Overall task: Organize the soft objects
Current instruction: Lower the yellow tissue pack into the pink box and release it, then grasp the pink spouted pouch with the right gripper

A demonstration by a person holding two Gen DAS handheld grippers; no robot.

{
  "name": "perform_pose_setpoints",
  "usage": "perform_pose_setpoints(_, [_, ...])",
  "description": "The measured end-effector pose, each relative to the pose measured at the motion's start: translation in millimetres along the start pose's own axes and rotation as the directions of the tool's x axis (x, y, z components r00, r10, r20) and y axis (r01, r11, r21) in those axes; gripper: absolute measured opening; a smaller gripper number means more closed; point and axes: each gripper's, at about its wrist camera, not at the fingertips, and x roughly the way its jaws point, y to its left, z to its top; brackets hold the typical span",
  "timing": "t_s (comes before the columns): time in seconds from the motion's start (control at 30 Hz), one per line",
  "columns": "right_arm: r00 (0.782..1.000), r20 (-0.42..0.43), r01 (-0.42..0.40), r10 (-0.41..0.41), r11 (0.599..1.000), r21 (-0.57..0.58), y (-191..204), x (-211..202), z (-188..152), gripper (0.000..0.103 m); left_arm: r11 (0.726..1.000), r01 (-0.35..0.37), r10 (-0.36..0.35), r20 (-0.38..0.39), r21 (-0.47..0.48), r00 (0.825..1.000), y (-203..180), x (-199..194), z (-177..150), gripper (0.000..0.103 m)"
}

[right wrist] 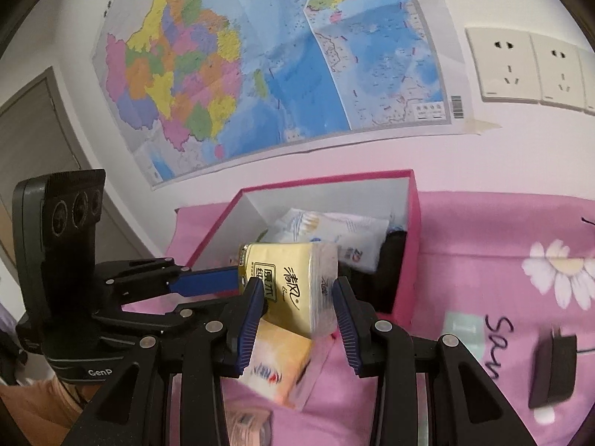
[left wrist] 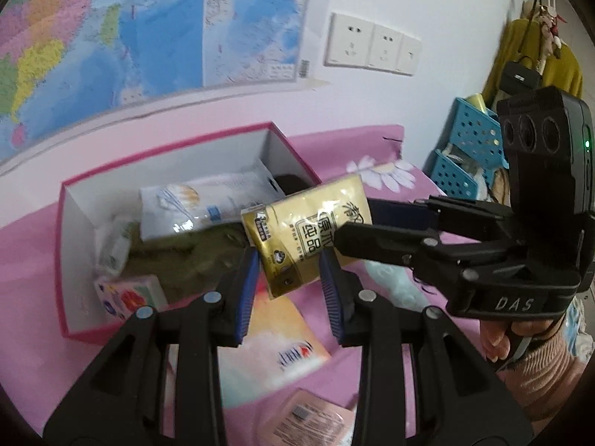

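A yellow tissue pack hangs in the air at the near corner of the pink box. My right gripper comes in from the right and its two fingers pinch the pack. My left gripper is open, its blue pads on either side of the pack's lower end; I cannot tell if they touch. In the right wrist view the pack sits between my right gripper's pads, and my left gripper reaches it from the left. The box holds a white tissue pack, a green cloth and small packs.
An orange-and-white tissue pack lies on the pink flowered cloth in front of the box, with a pink pack nearer me. A black charger lies at the right. Blue baskets stand at the far right; a map hangs on the wall.
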Motion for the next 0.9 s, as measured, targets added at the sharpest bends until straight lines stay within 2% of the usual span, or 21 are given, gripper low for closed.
perform_pose_setpoints(0.23, [0.999, -0.04, 0.017, -0.017, 1.0, 0.014, -10, 28, 13, 0.036, 0.998, -0.06, 0.059, -0.032, -0.006, 0.998, 14, 22, 17, 0.034])
perform_pose_setpoints(0.43, [0.996, -0.083, 0.036, -0.031, 0.998, 0.054, -23, 46, 11, 0.034, 0.997, -0.072, 0.07, -0.082, -0.02, 0.994, 22, 45, 19, 0.034])
perform_pose_setpoints(0.57, [0.993, -0.079, 0.092, -0.087, 0.994, 0.066, -29, 48, 10, 0.035, 0.992, -0.122, 0.119, -0.1, -0.024, 0.988, 24, 54, 18, 0.034])
perform_pose_setpoints(0.7, [0.995, -0.054, 0.092, -0.088, 0.993, 0.072, -30, 37, 7, 0.035, 0.988, -0.151, 0.15, -0.08, -0.011, 0.985, 23, 48, 13, 0.037])
perform_pose_setpoints(0.9, [0.998, -0.025, 0.061, -0.059, 0.997, 0.048, -19, 12, -5, 0.036, 0.995, -0.102, 0.101, -0.043, -0.014, 0.994, 26, 19, -1, 0.038])
